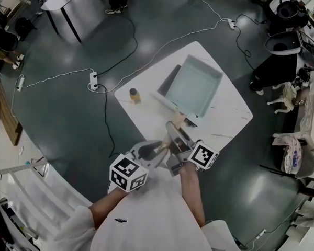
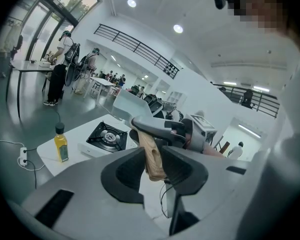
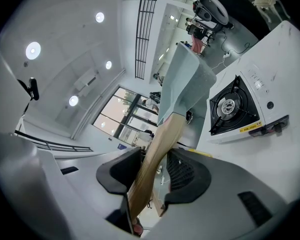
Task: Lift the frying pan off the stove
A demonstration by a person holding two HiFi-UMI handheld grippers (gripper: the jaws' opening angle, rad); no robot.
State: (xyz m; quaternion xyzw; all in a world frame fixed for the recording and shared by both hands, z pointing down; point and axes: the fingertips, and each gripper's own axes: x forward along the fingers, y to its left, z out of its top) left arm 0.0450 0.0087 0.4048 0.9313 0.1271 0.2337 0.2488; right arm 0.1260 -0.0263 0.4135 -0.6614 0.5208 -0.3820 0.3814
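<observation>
A: How are the arms set?

B: From the head view, two bare forearms reach out from the torso, close together. Both grippers point away toward the white table, with their marker cubes side by side.

A: And the jaws, starting on the left?

B: The left gripper has its pads pinching the butt end of the wooden handle. The right gripper has its pads closed on the same handle further along, nearer the frying pan.

A: Where is the pan?

B: In the air, carried by that handle and tilted, clear of the stove.

A: I find no stove from above.

B: The pan covers it there. The left gripper view shows it on the table with its burner bare. A bottle of yellow liquid stands to its left, and the right gripper is clamped on the handle ahead. The right gripper view adds the stove's front face, with a knob and a yellow label. It also shows the pan's pale side rising above the jaws.
</observation>
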